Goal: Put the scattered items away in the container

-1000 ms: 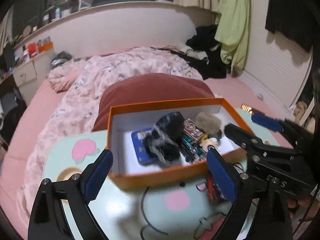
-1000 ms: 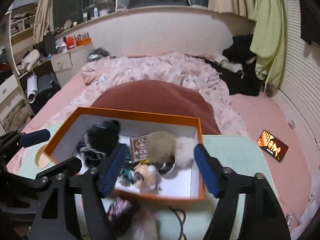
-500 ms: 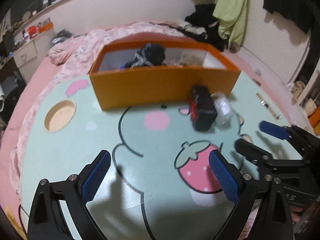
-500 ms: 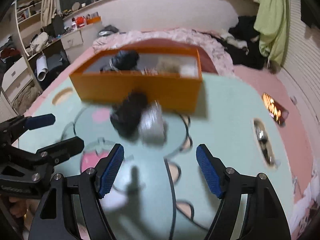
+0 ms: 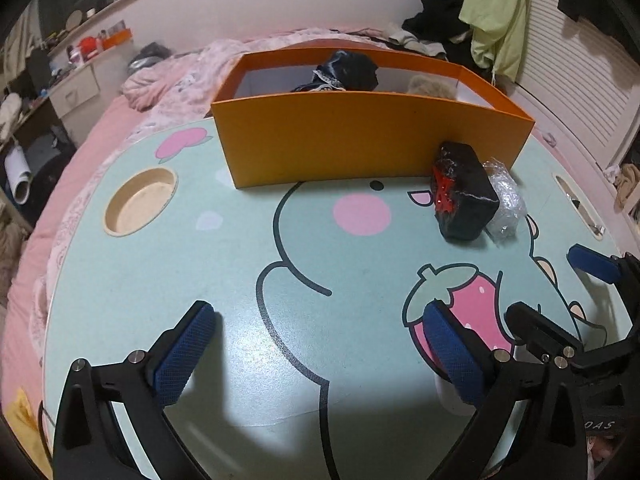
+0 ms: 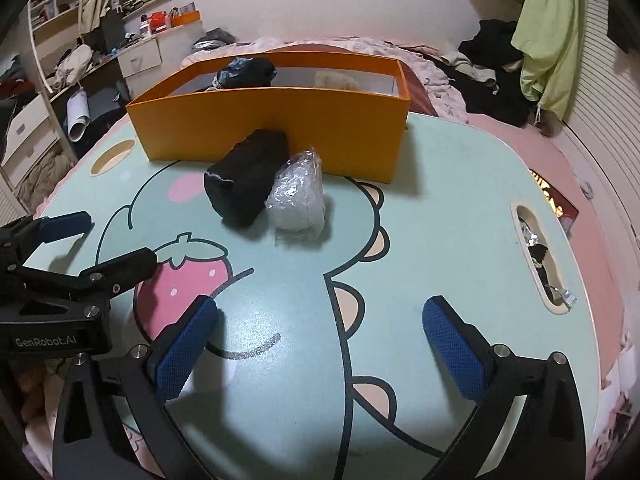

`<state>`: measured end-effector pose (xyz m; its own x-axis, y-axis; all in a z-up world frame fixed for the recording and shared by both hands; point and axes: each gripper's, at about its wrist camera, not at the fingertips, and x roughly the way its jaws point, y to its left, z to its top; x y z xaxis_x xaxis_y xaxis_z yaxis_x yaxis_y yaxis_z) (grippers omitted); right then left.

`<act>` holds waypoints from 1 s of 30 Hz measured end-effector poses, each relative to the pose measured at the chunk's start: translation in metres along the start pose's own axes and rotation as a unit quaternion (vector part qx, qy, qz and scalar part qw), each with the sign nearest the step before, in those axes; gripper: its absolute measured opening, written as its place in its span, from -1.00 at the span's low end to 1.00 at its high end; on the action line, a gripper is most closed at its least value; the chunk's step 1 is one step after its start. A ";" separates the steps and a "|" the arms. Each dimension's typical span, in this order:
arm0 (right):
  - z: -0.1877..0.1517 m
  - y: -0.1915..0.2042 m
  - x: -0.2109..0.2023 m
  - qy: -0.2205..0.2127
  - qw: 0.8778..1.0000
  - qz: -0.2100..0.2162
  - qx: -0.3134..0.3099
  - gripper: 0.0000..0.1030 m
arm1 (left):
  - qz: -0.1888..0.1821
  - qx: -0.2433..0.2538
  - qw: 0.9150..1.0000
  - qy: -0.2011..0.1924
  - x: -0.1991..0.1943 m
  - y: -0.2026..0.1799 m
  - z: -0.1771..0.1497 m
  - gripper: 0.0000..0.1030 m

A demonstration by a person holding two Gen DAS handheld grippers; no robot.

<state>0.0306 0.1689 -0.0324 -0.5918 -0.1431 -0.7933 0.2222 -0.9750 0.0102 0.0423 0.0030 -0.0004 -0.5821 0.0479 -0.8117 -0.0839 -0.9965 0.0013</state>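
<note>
Left claw (image 5: 316,344) was opening, jaws spread wide, nothing between the blue pads; it hung over the near part of the table (image 5: 240,240). Right claw (image 6: 320,340) was likewise opening, wide and empty, just beside the left one over the strawberry print.

Orange box (image 5: 360,140) stood at the table's far edge, already holding a dark bundle (image 5: 348,72) and a tan fluffy item (image 5: 430,84). Two items lay outside it: a black block with red marking (image 5: 464,196), its far end against the box's front wall near the right corner, and a clear plastic-wrapped packet (image 5: 506,200) touching the block's right side. Both lay well apart from the claws.
</note>
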 end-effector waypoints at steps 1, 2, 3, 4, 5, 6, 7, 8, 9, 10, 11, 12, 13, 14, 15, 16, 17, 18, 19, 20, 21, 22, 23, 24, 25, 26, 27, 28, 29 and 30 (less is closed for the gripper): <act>0.000 0.000 0.001 -0.001 1.000 0.000 -0.001 0.99 | 0.000 0.000 1.000 0.000 0.002 0.002 0.001 1.00; 0.000 0.000 0.001 -0.002 1.000 0.000 -0.001 0.99 | -0.001 0.000 1.000 0.000 0.003 0.002 0.001 1.00; -0.001 0.000 0.001 -0.003 1.000 0.000 -0.001 0.99 | -0.001 0.000 1.000 0.000 0.003 0.002 0.002 1.00; -0.001 0.000 0.001 -0.003 1.000 0.000 -0.001 0.99 | -0.001 0.000 1.000 0.000 0.004 0.003 0.002 1.00; 0.000 0.000 0.002 -0.003 1.000 -0.001 -0.002 0.99 | -0.001 0.000 1.000 0.000 0.004 0.003 0.002 1.00; -0.001 0.001 0.002 -0.003 1.000 -0.001 -0.002 0.99 | -0.001 0.000 1.000 0.000 0.004 0.003 0.002 1.00; -0.001 0.001 0.002 -0.003 1.000 0.000 -0.002 0.99 | -0.001 0.001 1.000 0.000 0.004 0.003 0.002 1.00; -0.001 0.001 0.002 -0.004 1.000 0.000 -0.002 0.99 | -0.001 0.000 1.000 0.000 0.004 0.003 0.002 1.00; 0.000 0.001 0.002 -0.004 1.000 0.000 -0.002 0.99 | -0.001 0.000 1.000 0.000 0.004 0.003 0.002 1.00; 0.000 0.001 0.002 -0.004 1.000 0.000 -0.002 0.99 | -0.001 0.001 1.000 0.000 0.004 0.003 0.002 1.00; 0.000 0.001 0.002 -0.004 1.000 0.000 -0.002 0.99 | -0.001 0.000 1.000 0.000 0.004 0.003 0.002 1.00; 0.000 0.000 0.002 -0.004 1.000 -0.001 -0.002 0.99 | -0.001 0.000 1.000 0.000 0.004 0.003 0.002 1.00; 0.000 0.000 0.002 -0.004 1.000 0.000 -0.002 0.99 | -0.001 0.001 1.000 0.000 0.004 0.003 0.002 1.00; -0.001 0.001 0.002 -0.004 1.000 0.000 -0.002 0.99 | -0.001 0.000 1.000 0.000 0.004 0.003 0.002 1.00; -0.001 0.001 0.002 -0.004 1.000 0.000 -0.002 0.99 | -0.001 0.000 1.000 0.000 0.004 0.003 0.002 1.00; 0.000 0.000 0.002 -0.004 1.000 0.000 -0.002 0.99 | -0.001 0.000 1.000 0.000 0.004 0.003 0.002 1.00; 0.000 0.000 0.002 -0.004 1.000 0.000 -0.002 0.99 | -0.001 0.000 1.000 0.000 0.004 0.003 0.002 1.00; 0.000 0.000 0.002 -0.004 1.000 -0.001 -0.002 0.99 | -0.001 0.000 1.000 0.000 0.004 0.003 0.002 1.00; 0.000 0.000 0.002 -0.004 1.000 -0.001 -0.002 0.99 | -0.001 0.000 1.000 0.000 0.004 0.003 0.002 1.00; 0.000 0.000 0.002 -0.004 1.000 -0.001 -0.002 0.99 | -0.001 0.000 1.000 0.000 0.004 0.003 0.002 1.00; 0.000 0.000 0.002 -0.004 1.000 -0.001 -0.002 0.99 | -0.001 0.000 1.000 0.000 0.004 0.003 0.002 1.00; 0.000 0.000 0.002 -0.005 1.000 -0.001 -0.002 0.99 | -0.001 0.000 1.000 0.000 0.004 0.003 0.002 1.00; 0.000 0.000 0.002 -0.005 1.000 -0.001 -0.002 0.99 | -0.001 0.000 1.000 0.000 0.004 0.003 0.002 1.00; 0.000 0.000 0.002 -0.005 1.000 -0.001 -0.003 0.99 | -0.001 0.000 1.000 0.000 0.004 0.003 0.002 1.00; 0.000 -0.001 0.002 -0.005 1.000 -0.001 -0.003 0.99 | -0.001 0.000 1.000 0.000 0.004 0.003 0.002 1.00; 0.000 0.000 0.002 -0.005 1.000 -0.001 -0.003 0.99 | -0.001 0.000 1.000 0.000 0.004 0.003 0.002 1.00; 0.000 0.000 0.002 -0.005 1.000 -0.001 -0.003 0.99 | -0.001 0.000 1.000 0.000 0.004 0.003 0.002 1.00; 0.000 -0.001 0.002 -0.005 1.000 0.000 -0.003 0.99 | -0.001 0.000 1.000 0.000 0.004 0.003 0.002 1.00; 0.001 -0.001 0.002 -0.006 1.000 0.001 -0.004 0.99 | -0.001 0.000 1.000 0.000 0.004 0.003 0.002 1.00; 0.001 -0.001 0.002 -0.007 1.000 0.001 -0.005 0.99 | -0.001 0.000 1.000 0.000 0.004 0.003 0.002 1.00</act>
<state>0.0287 0.1694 -0.0333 -0.6014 -0.1479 -0.7852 0.2307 -0.9730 0.0066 0.0383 0.0003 -0.0023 -0.5823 0.0499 -0.8114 -0.0855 -0.9963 0.0001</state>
